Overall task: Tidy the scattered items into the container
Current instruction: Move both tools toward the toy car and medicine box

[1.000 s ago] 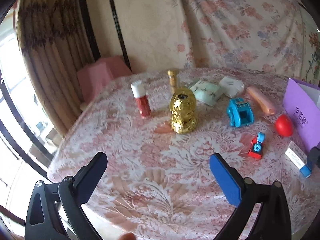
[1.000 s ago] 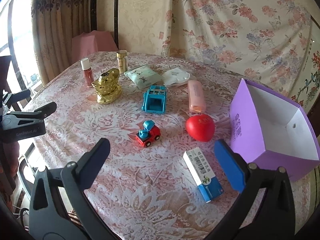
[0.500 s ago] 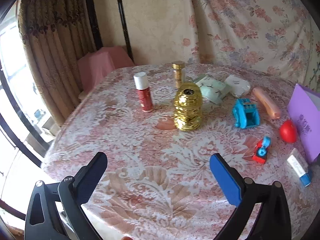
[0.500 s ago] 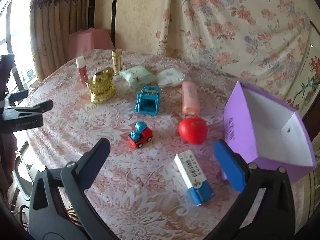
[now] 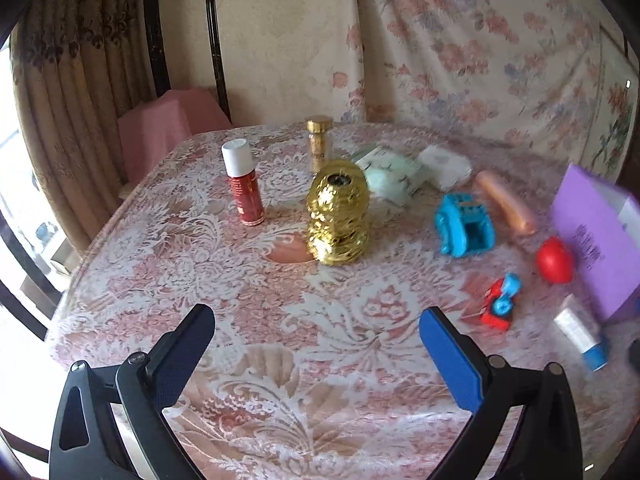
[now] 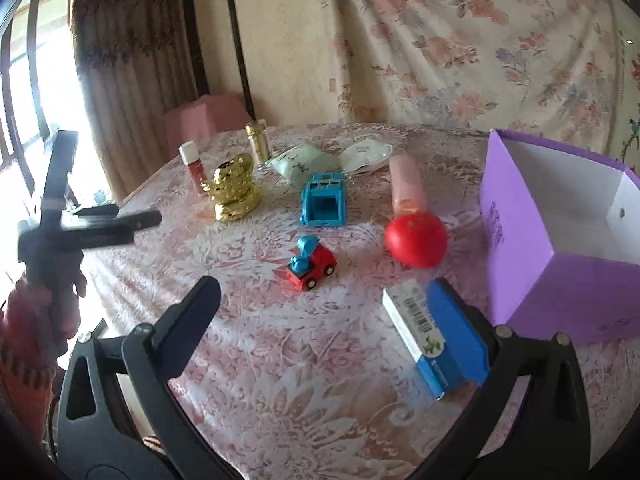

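Note:
An open purple box (image 6: 560,232) stands at the table's right; its side shows in the left wrist view as the purple box (image 5: 596,236). Scattered on the floral cloth are a gold ornament (image 5: 338,214), a red bottle with white cap (image 5: 242,182), a gold-capped bottle (image 5: 319,142), a blue toy cage (image 6: 323,200), a red and blue toy car (image 6: 311,263), a red ball (image 6: 416,235), a pink tube (image 6: 406,182) and a white and blue carton (image 6: 424,338). My left gripper (image 5: 316,332) is open near the front edge. My right gripper (image 6: 326,300) is open, its blue finger over the carton.
A pale green pouch (image 6: 302,164) and a white mask (image 6: 366,154) lie at the back. A pink-draped seat (image 5: 164,128) and curtains stand behind the table's left side. A person's sleeve and hand (image 6: 36,320) hold the left gripper tool at the table's left edge.
Both grippers have risen and tilted, so the table sits lower in each view. The right gripper moved forward and right; its blue finger now overlaps the carton. Nothing was grasped.

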